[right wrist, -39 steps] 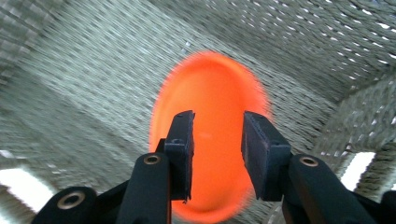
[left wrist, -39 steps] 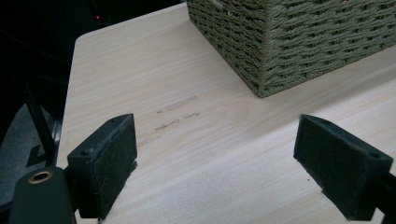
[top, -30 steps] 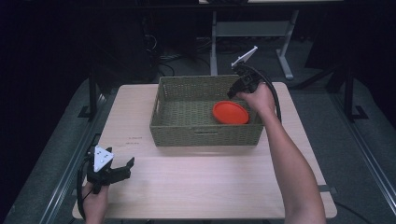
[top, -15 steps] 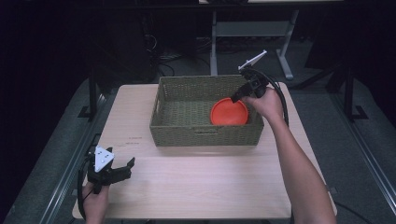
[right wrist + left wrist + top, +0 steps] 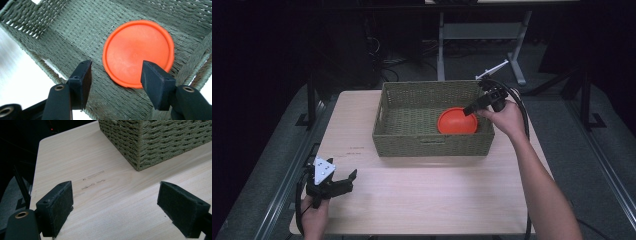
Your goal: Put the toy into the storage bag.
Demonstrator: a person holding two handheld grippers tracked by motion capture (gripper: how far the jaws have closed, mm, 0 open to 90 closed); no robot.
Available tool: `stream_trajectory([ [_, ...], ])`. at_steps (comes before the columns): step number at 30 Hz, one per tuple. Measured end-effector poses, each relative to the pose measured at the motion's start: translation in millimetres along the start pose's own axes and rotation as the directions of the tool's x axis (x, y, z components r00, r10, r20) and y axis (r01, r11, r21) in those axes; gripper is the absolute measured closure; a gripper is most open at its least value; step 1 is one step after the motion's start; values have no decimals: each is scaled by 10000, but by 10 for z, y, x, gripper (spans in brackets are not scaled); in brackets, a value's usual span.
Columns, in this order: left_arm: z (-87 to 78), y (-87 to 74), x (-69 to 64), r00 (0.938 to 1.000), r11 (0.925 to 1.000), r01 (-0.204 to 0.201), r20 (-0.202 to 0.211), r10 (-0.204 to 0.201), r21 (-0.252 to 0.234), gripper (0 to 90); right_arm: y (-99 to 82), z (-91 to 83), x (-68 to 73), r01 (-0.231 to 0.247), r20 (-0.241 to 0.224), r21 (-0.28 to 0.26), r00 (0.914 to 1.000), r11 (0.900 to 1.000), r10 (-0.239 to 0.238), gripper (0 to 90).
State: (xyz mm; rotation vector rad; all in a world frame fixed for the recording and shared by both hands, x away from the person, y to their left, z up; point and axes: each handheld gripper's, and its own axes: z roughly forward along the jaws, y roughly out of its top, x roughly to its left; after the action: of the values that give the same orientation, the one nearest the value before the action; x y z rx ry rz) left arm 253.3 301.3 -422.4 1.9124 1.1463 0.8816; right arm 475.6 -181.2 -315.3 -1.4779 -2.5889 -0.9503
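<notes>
Orange disc point(image 5: 138, 53) lies freed in the wicker basket point(image 5: 407, 131), below the right gripper point(image 5: 116, 77), whose jaws have just been opening and could snag the basket's rim.

A light wooden table point(image 5: 427, 200) with rounded corners stands in a dark room. The light falls mostly on the table top; the space behind it is almost black. Some faint dark marks point(image 5: 93, 180) show on the wood. The floor point(image 5: 562, 100) is grey. Behind the table stands a pale metal frame point(image 5: 482, 35) with legs, and near it some cables point(image 5: 384, 55) lie on the floor.
</notes>
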Motion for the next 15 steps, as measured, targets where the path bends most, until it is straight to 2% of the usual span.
stream_trajectory([
  [15,1,3,-13,10000,10000,-13,40,13,6,128,-118,-151,16,-8,-49,-263,10000,9997,7,380],
])
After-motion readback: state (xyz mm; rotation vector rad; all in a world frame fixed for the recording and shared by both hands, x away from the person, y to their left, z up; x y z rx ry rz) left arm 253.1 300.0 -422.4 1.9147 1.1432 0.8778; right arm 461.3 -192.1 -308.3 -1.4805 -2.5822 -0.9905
